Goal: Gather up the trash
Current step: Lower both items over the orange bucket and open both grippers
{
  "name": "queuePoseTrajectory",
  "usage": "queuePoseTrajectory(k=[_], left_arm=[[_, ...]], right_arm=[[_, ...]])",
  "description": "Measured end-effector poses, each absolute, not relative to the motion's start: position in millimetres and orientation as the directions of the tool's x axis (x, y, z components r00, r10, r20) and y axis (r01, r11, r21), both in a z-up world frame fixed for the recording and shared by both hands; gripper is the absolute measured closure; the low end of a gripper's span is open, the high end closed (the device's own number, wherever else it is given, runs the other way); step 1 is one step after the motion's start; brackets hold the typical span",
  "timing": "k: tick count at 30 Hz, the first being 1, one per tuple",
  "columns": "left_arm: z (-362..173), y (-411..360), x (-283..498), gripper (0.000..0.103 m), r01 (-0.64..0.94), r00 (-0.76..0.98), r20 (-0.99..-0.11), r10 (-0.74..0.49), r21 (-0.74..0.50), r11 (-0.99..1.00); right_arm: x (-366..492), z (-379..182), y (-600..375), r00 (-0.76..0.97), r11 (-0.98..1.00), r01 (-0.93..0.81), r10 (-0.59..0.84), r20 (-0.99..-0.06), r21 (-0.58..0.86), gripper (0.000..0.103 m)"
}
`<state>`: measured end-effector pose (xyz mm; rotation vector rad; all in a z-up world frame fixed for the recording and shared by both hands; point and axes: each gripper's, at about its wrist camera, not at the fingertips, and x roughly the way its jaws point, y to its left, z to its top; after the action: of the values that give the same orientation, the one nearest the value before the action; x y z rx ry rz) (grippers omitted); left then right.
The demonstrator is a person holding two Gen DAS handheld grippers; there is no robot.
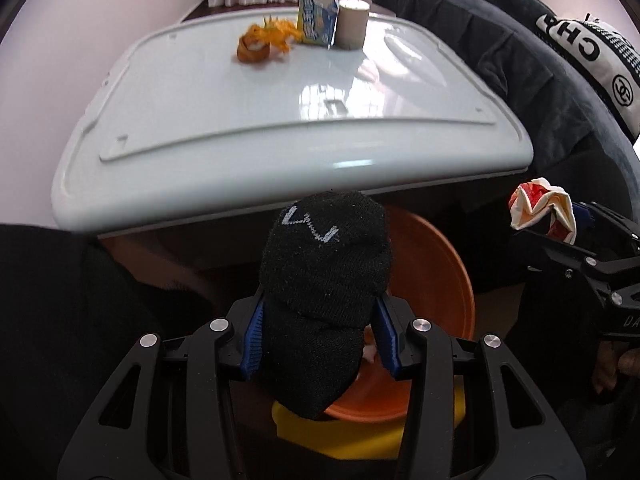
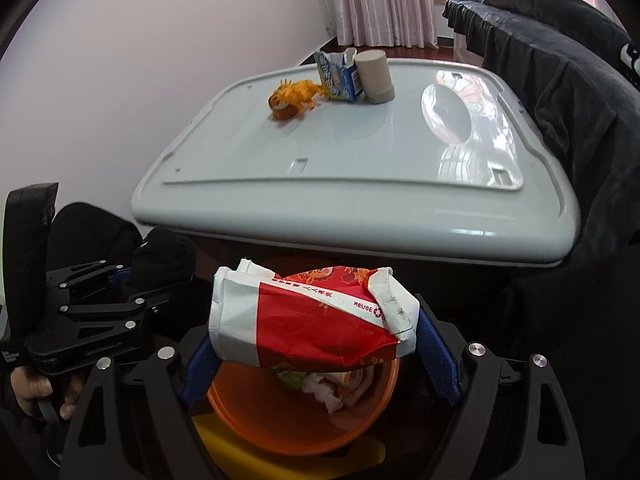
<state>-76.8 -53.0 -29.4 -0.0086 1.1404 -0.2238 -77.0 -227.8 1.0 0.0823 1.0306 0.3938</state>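
Observation:
My left gripper (image 1: 318,336) is shut on a black sock (image 1: 324,280) and holds it over an orange bin (image 1: 436,264) below the table's front edge. My right gripper (image 2: 316,344) is shut on a crushed red and white paper carton (image 2: 312,316), held over the same orange bin (image 2: 280,412), which has scraps inside. The carton also shows at the right of the left wrist view (image 1: 544,212). On the far side of the white table (image 1: 240,120) lie an orange peel (image 1: 266,40), a blue and yellow carton (image 1: 316,20) and a cardboard tube (image 1: 352,24).
A dark padded coat (image 1: 500,52) is draped along the table's right side. A yellow object (image 1: 340,436) sits under the bin. A pale wall and pink curtains (image 2: 380,0) stand behind the table. The left gripper shows at the left of the right wrist view (image 2: 120,280).

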Motion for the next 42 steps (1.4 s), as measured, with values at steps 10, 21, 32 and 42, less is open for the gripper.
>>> queuePoseTrajectory(k=[10, 21, 32, 42], left_arm=[[-70, -56, -63, 0.059, 0.153, 0.249, -0.957, -0.149, -0.113, 0.982], [-75, -63, -62, 0.053, 0.164, 0.239, -0.963, -0.126, -0.088, 0.983], [-68, -66, -58, 0.032, 0.152, 0.26, -0.959, -0.114, -0.076, 0.985], [-69, -57, -60, 0.032, 0.14, 0.256, -0.959, -0.119, -0.085, 0.986]], right_arm=[[-65, -27, -226, 0.377, 0.929, -0.253, 0.35, -0.858, 0.269, 0.02], [-62, -33, -221, 0.348, 0.93, -0.256, 0.344, -0.872, 0.265, 0.018], [-62, -28, -228, 0.369, 0.931, -0.228, 0.354, -0.859, 0.286, 0.015], [-62, -28, -230, 0.365, 0.93, -0.228, 0.357, -0.86, 0.289, 0.014]])
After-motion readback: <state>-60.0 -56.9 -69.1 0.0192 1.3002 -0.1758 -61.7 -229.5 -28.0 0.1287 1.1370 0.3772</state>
